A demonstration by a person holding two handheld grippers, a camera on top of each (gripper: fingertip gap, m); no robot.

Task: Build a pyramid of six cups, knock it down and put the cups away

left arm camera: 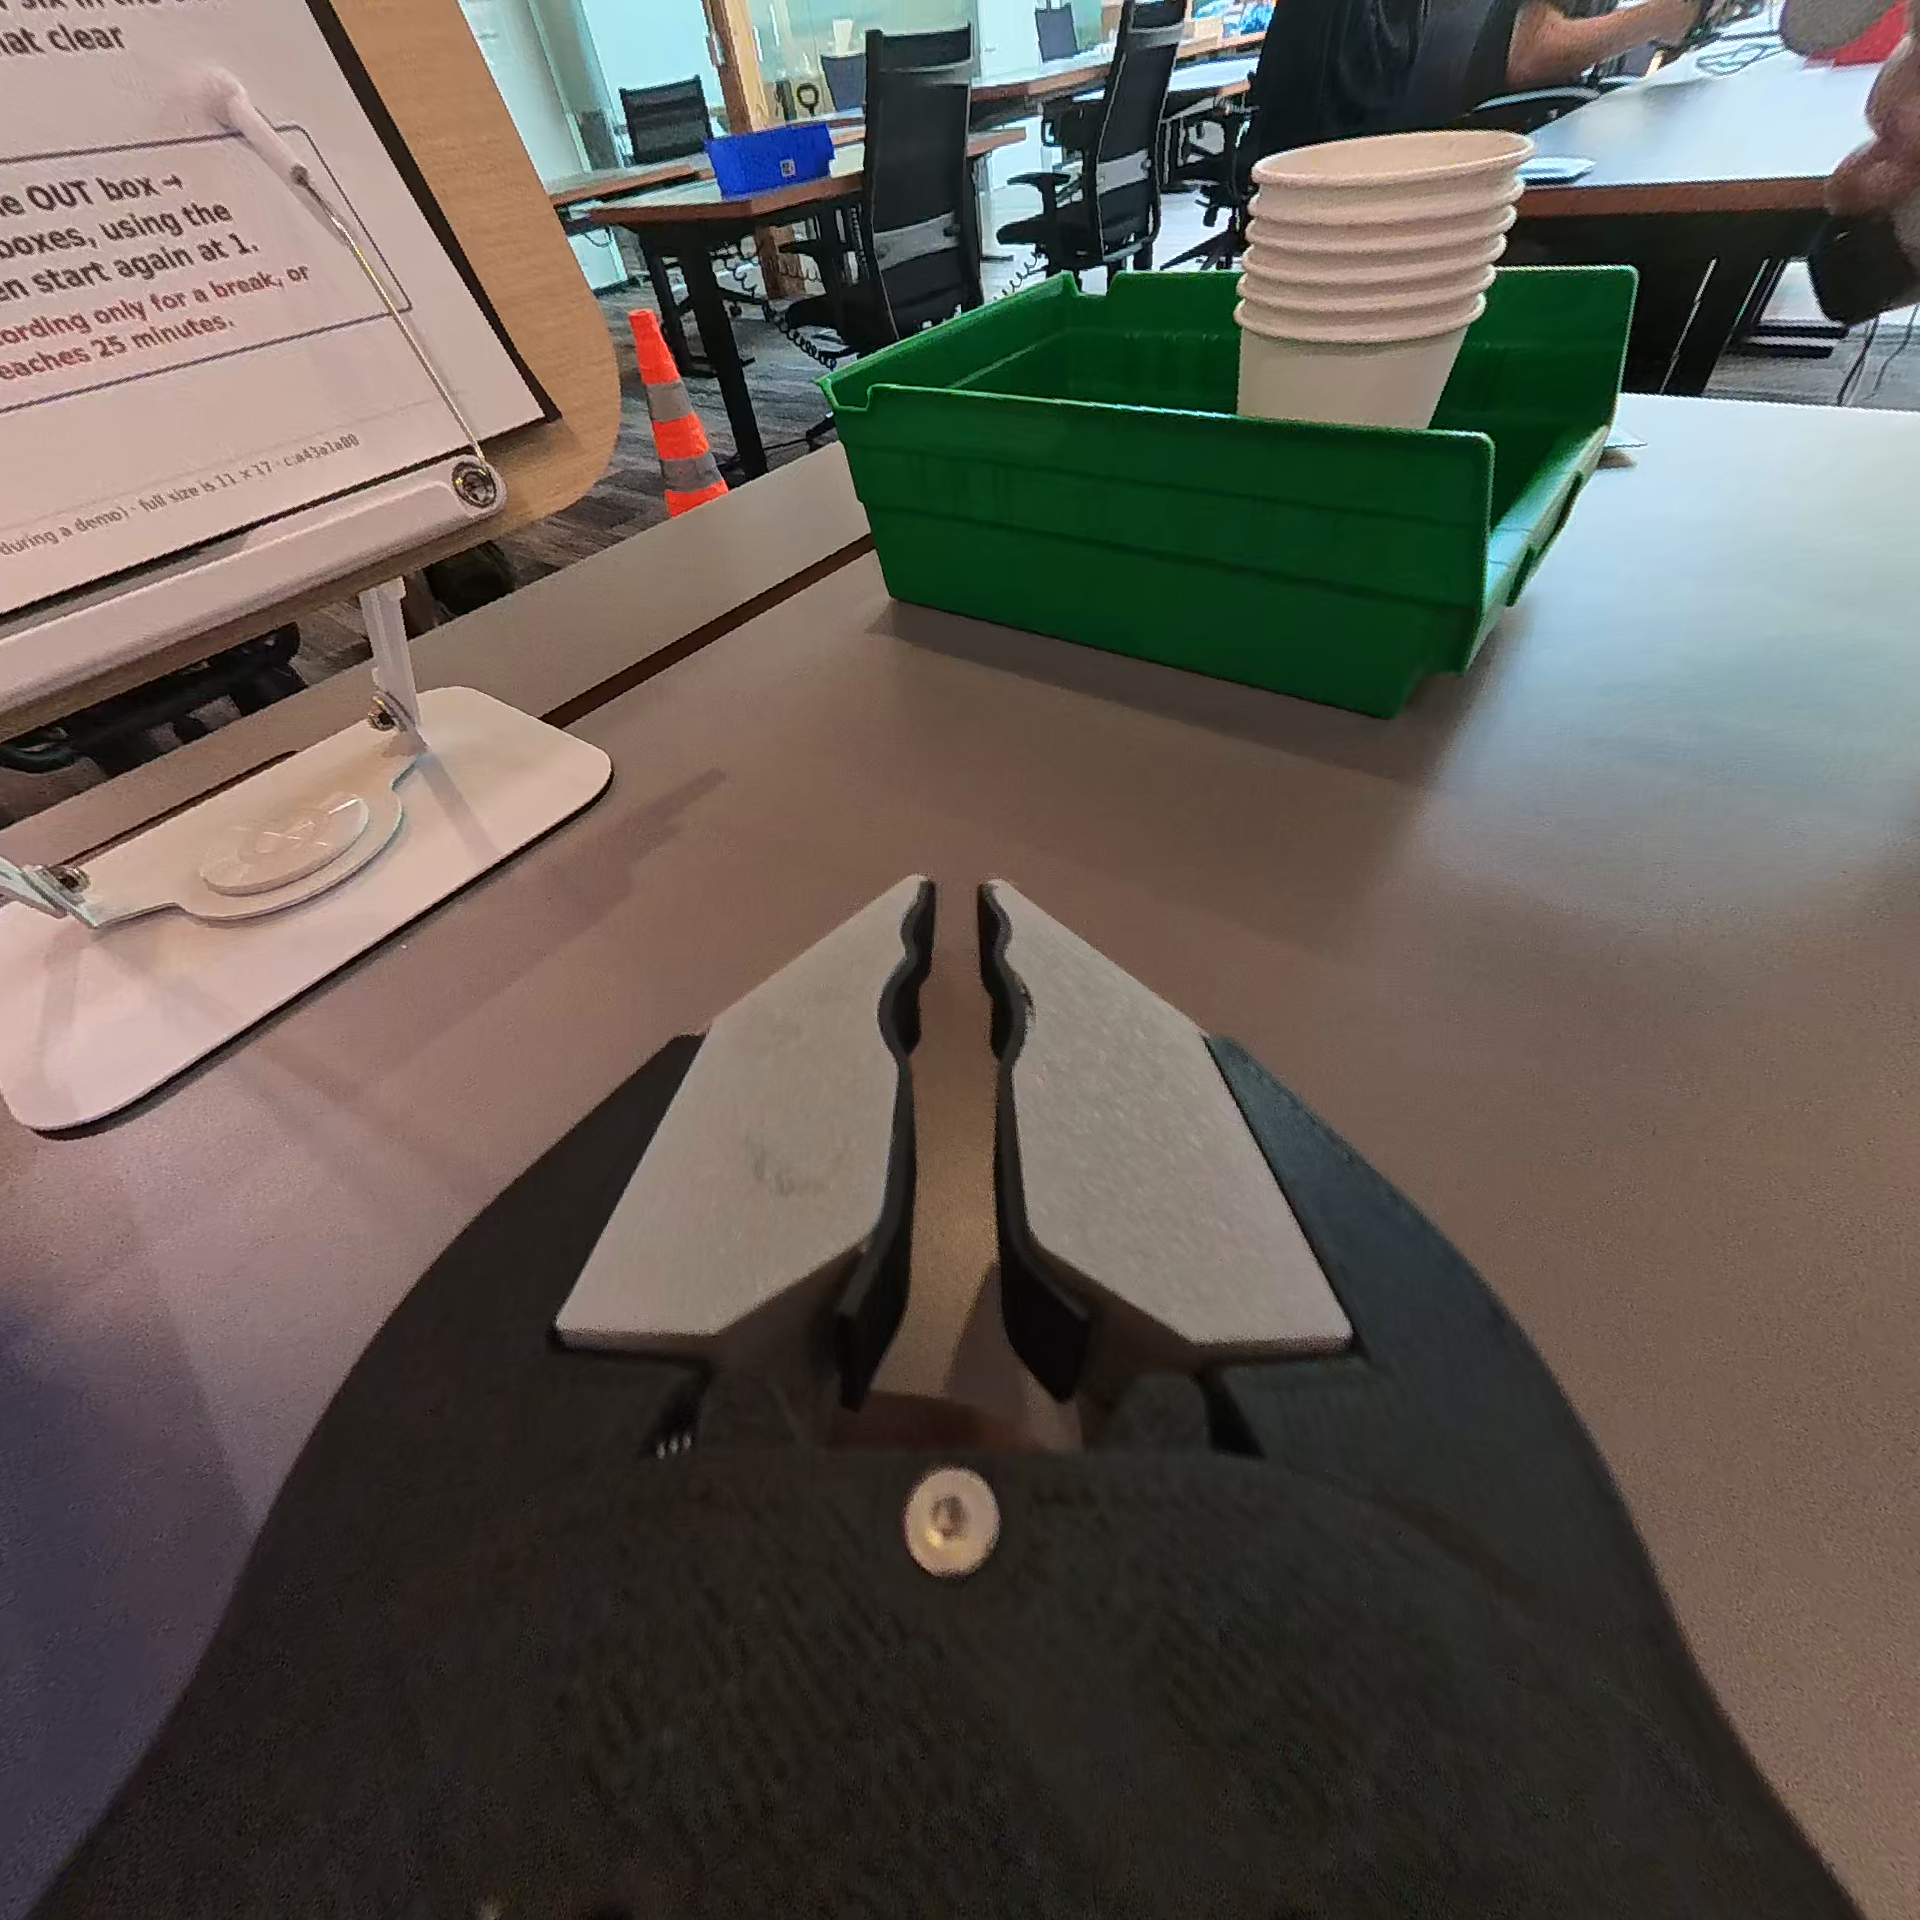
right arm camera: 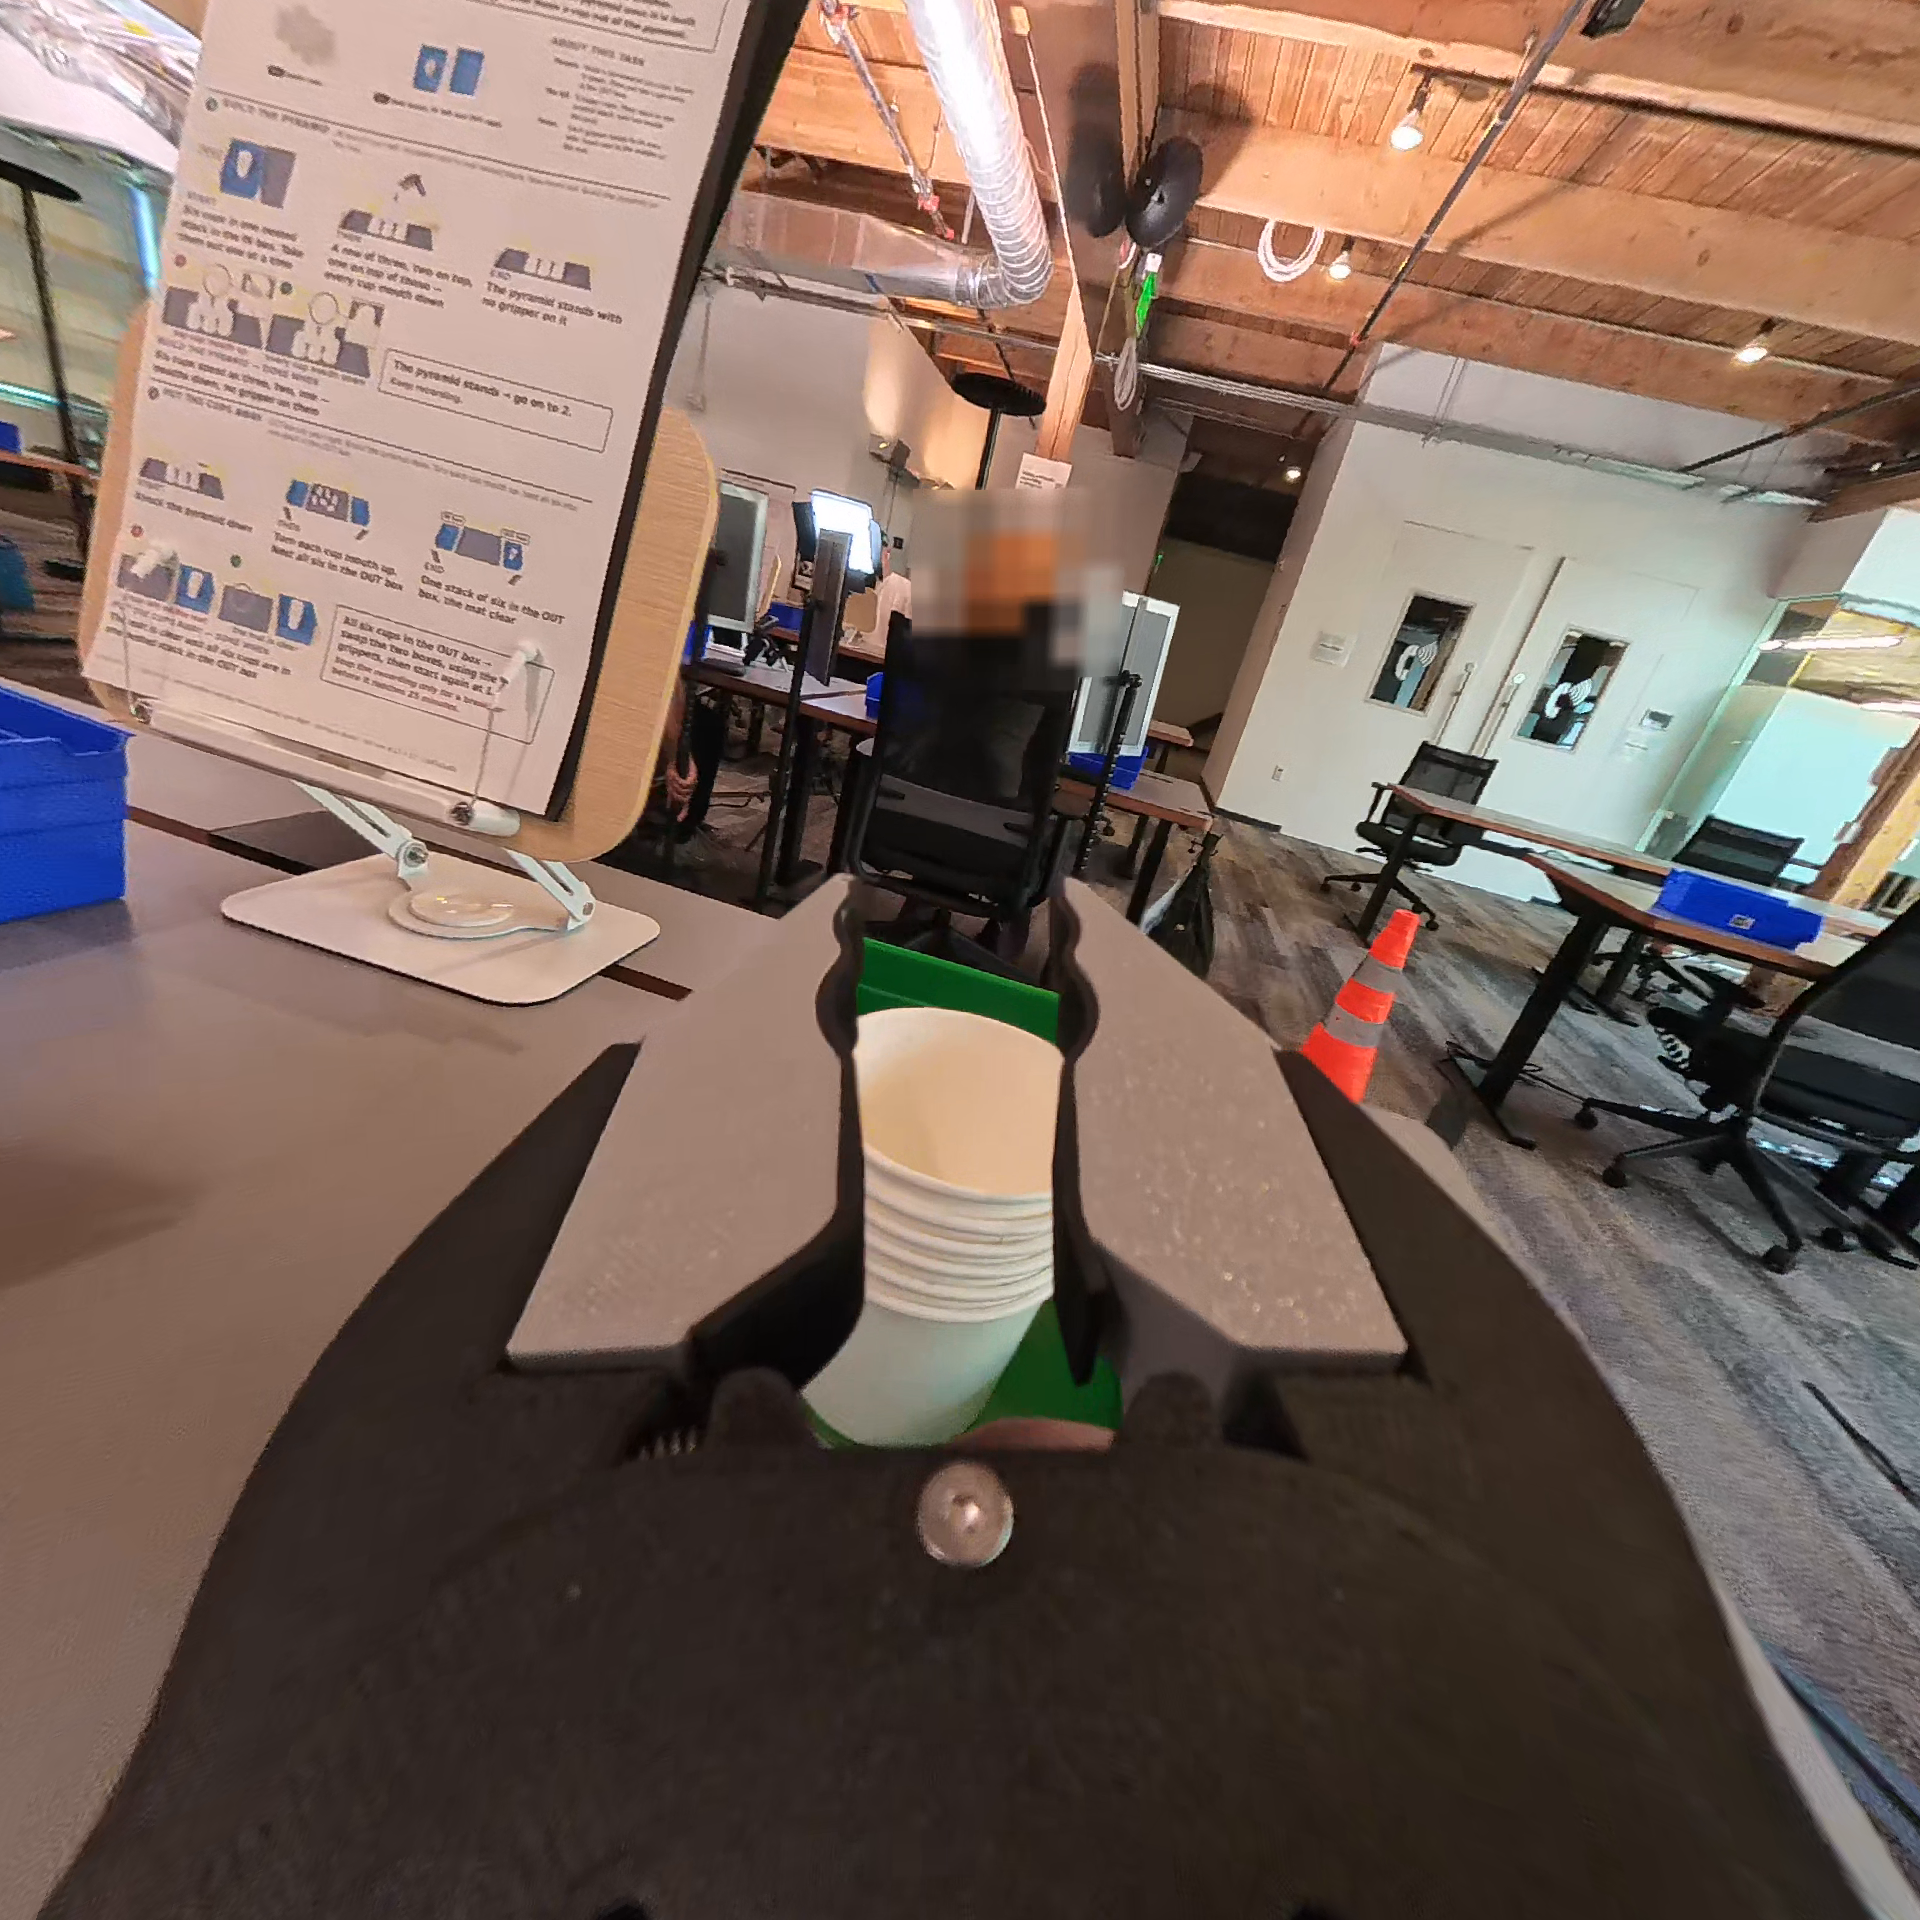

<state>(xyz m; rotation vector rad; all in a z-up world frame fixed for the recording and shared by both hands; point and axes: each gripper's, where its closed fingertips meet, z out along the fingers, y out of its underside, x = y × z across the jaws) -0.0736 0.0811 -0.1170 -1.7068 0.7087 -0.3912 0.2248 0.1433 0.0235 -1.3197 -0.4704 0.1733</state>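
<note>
A nested stack of white paper cups (left arm camera: pixel 1371 281) stands mouth up in a green bin (left arm camera: pixel 1164 499) on the grey table (left arm camera: pixel 1351 935). My left gripper (left arm camera: pixel 956 888) is shut and empty, low over the table, well short of the bin. In the right wrist view the right gripper (right arm camera: pixel 956 914) is partly open. The cup stack (right arm camera: pixel 956 1195) and the green bin (right arm camera: pixel 956 982) show through the gap between its fingers, below it. In the left wrist view the stack stands free, and a hand with a dark gripper part (left arm camera: pixel 1865 270) is at the right edge.
An instruction sheet on a white stand (left arm camera: pixel 208 312) stands at the left of the table and also shows in the right wrist view (right arm camera: pixel 416 416). A blue bin (right arm camera: pixel 52 810) sits at the far left. An orange cone (right arm camera: pixel 1361 1008), chairs and desks lie beyond the table edge. Some 35 centimeters of space lies between my two pairs of fingers.
</note>
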